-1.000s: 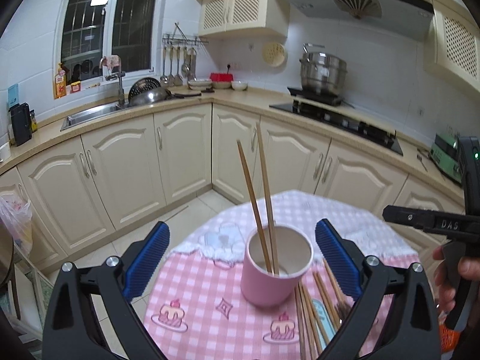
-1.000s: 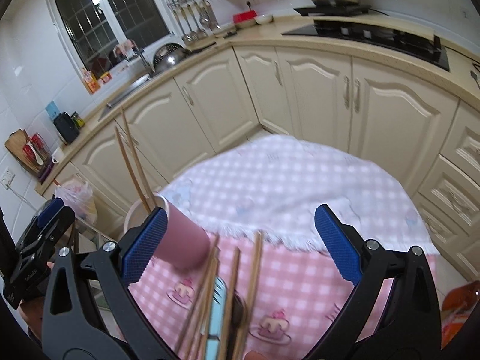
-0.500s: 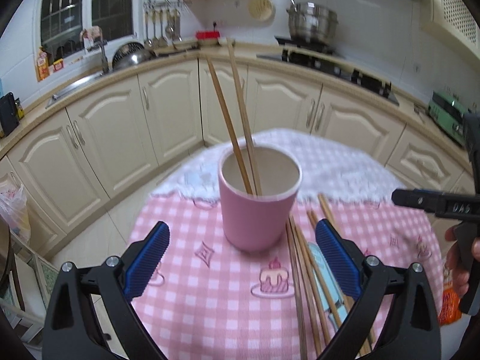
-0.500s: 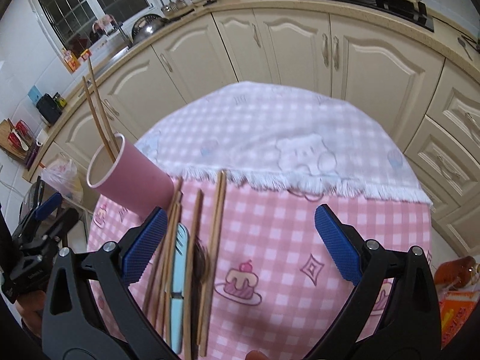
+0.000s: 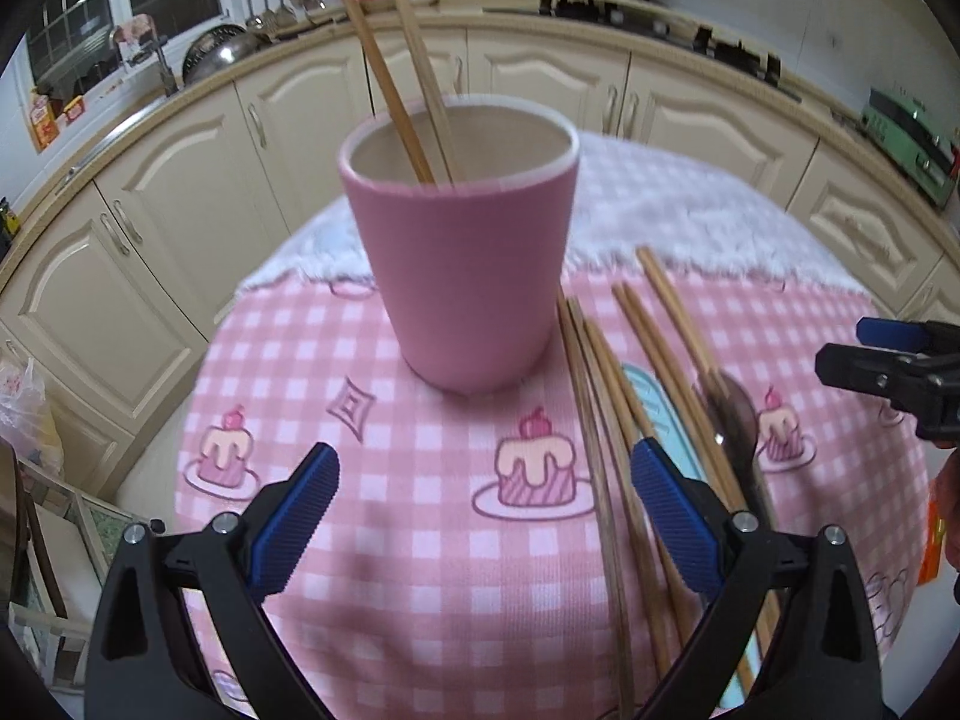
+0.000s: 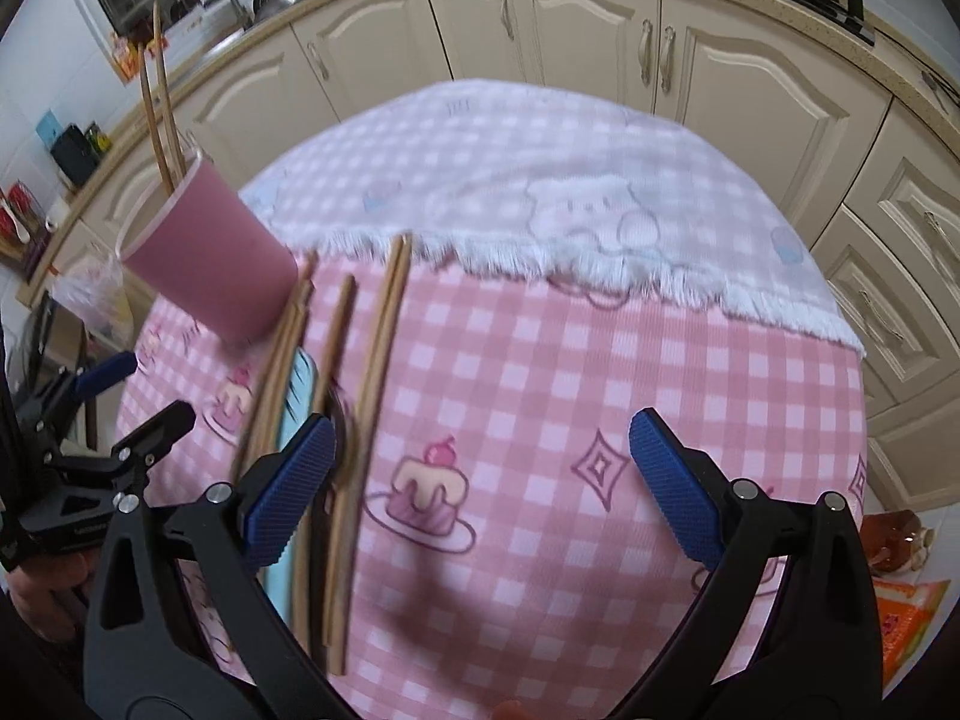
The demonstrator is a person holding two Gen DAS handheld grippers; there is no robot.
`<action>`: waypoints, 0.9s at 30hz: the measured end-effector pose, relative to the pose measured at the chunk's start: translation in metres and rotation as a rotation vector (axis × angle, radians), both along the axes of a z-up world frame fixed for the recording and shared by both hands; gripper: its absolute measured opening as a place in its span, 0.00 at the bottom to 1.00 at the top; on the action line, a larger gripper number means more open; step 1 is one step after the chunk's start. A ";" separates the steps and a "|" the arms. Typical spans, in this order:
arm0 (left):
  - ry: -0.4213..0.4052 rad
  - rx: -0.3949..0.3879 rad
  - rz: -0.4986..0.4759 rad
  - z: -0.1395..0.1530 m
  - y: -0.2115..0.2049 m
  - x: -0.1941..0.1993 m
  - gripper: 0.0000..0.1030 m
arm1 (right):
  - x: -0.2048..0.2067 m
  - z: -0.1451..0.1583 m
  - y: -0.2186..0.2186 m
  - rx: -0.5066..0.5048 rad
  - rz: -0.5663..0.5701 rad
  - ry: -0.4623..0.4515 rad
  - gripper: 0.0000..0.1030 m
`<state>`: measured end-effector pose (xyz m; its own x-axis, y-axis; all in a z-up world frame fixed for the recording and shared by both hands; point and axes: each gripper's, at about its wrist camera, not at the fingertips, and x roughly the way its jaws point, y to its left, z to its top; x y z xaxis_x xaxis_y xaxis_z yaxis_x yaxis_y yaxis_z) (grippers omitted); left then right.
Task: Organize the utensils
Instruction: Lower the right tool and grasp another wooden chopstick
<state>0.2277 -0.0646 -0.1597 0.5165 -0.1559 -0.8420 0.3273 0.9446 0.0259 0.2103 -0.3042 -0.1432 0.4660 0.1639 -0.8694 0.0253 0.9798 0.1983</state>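
Though upright, pink cup (image 5: 465, 252) with chopsticks (image 5: 396, 60)

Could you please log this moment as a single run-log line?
left gripper: open, facing pink cup | right gripper: open, empty | cup: two chopsticks inside | tablecloth: loose chopsticks, spoon

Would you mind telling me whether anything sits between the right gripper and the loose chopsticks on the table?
Nothing visible does. The right gripper hangs open above the pink cloth, and the loose chopsticks lie bare by its left finger, with a spoon among them. The pink cup stands further off.
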 end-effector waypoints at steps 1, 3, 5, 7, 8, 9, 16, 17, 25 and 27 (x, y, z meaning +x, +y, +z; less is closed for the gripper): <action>0.009 0.008 -0.002 -0.004 -0.002 0.001 0.93 | -0.001 -0.003 0.002 -0.013 0.005 0.008 0.94; 0.028 0.029 -0.006 -0.013 -0.006 0.002 0.93 | -0.003 -0.009 0.006 -0.032 0.018 0.022 0.94; 0.038 0.048 -0.009 -0.020 -0.009 0.001 0.93 | -0.005 -0.016 0.013 -0.061 0.042 0.037 0.94; 0.049 0.062 -0.009 -0.027 -0.010 0.000 0.93 | -0.006 -0.021 0.020 -0.086 0.068 0.051 0.94; 0.054 0.060 -0.007 -0.029 -0.010 0.000 0.93 | -0.006 -0.023 0.023 -0.093 0.079 0.057 0.94; 0.055 0.051 -0.006 -0.029 -0.009 0.000 0.93 | -0.006 -0.024 0.025 -0.100 0.085 0.062 0.94; 0.061 0.037 -0.005 -0.032 -0.004 0.001 0.93 | -0.005 -0.033 0.041 -0.139 0.125 0.088 0.94; 0.060 0.037 -0.005 -0.032 -0.004 0.001 0.93 | -0.005 -0.034 0.042 -0.140 0.123 0.090 0.94; 0.054 0.055 -0.010 -0.030 -0.007 0.005 0.93 | 0.001 -0.032 0.038 -0.182 0.122 0.126 0.94; 0.053 0.059 -0.014 -0.029 -0.009 0.006 0.93 | 0.005 -0.032 0.038 -0.207 0.107 0.131 0.94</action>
